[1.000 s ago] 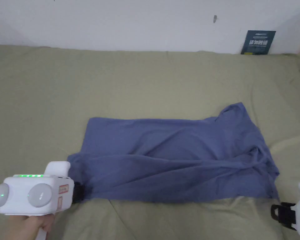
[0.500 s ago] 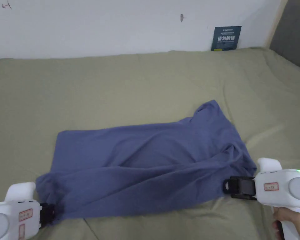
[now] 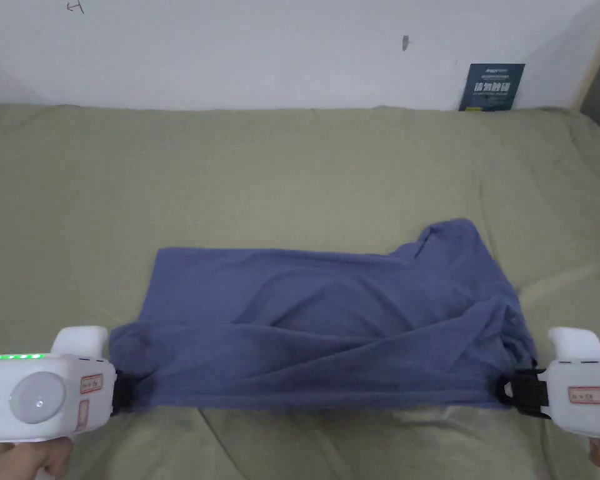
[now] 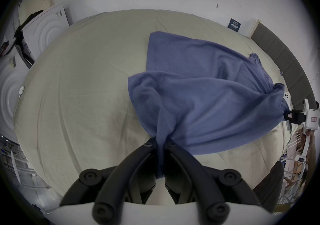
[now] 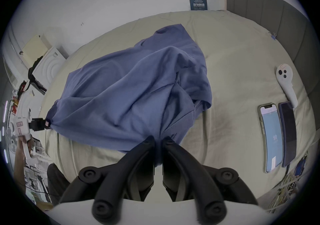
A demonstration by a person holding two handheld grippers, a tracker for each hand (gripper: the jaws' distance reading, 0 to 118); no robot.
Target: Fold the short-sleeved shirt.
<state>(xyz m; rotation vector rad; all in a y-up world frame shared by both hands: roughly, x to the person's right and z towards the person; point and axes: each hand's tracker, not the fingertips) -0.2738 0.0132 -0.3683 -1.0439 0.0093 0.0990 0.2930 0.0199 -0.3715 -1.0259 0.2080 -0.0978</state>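
I judge the fold about half made: the blue shirt lies crosswise on the bed, doubled lengthwise but rumpled, with the crosswise folds left. My left hand-held gripper is clamped on its corner at eight o'clock, and my right hand-held gripper is clamped on the corner at four o'clock, the near edge stretched between them.

Head view: soft, even indoor light, slightly dim, mild blur, no glare. Faint shadow under the shirt on the bed. Both gripper views: heavy fisheye bend, black vignette corners, edges smeared; jaws close up, dark and soft-focused.
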